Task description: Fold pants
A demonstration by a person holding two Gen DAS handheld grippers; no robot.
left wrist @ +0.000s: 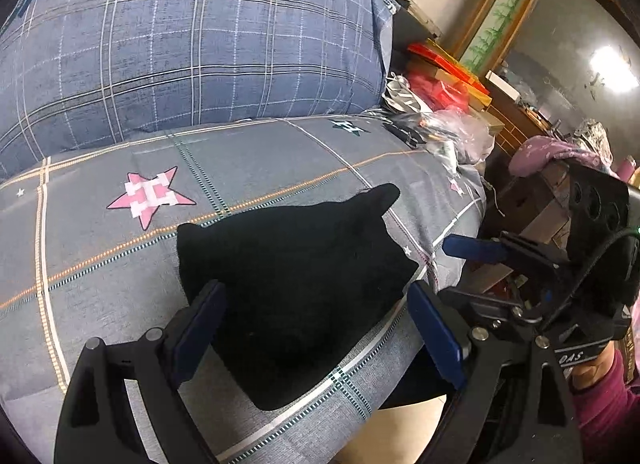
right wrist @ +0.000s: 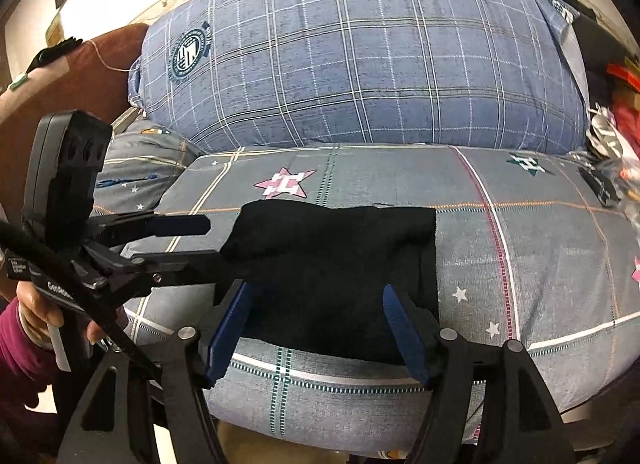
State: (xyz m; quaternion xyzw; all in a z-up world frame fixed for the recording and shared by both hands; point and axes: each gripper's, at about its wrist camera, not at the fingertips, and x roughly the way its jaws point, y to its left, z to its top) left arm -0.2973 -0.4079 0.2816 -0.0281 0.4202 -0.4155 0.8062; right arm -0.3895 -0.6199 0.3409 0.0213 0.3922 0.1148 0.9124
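Note:
The black pants (left wrist: 296, 288) lie folded into a compact bundle on the grey star-patterned bed sheet (left wrist: 100, 256), near the bed's front edge. They also show in the right wrist view (right wrist: 340, 264). My left gripper (left wrist: 316, 328) is open, its blue-padded fingers straddling the bundle's near end without gripping it. In the right wrist view the left gripper (right wrist: 208, 240) sits at the bundle's left end, one finger touching the cloth. My right gripper (right wrist: 316, 332) is open over the bundle's front edge; in the left wrist view it (left wrist: 472, 252) hovers off the bed's right side.
A large blue plaid duvet (right wrist: 360, 63) is piled at the back of the bed. Red boxes and plastic bags (left wrist: 444, 103) clutter the right side. A grey pillow (right wrist: 144, 167) and brown headboard (right wrist: 104, 63) are at the left. The bed edge drops to the floor (left wrist: 412, 424).

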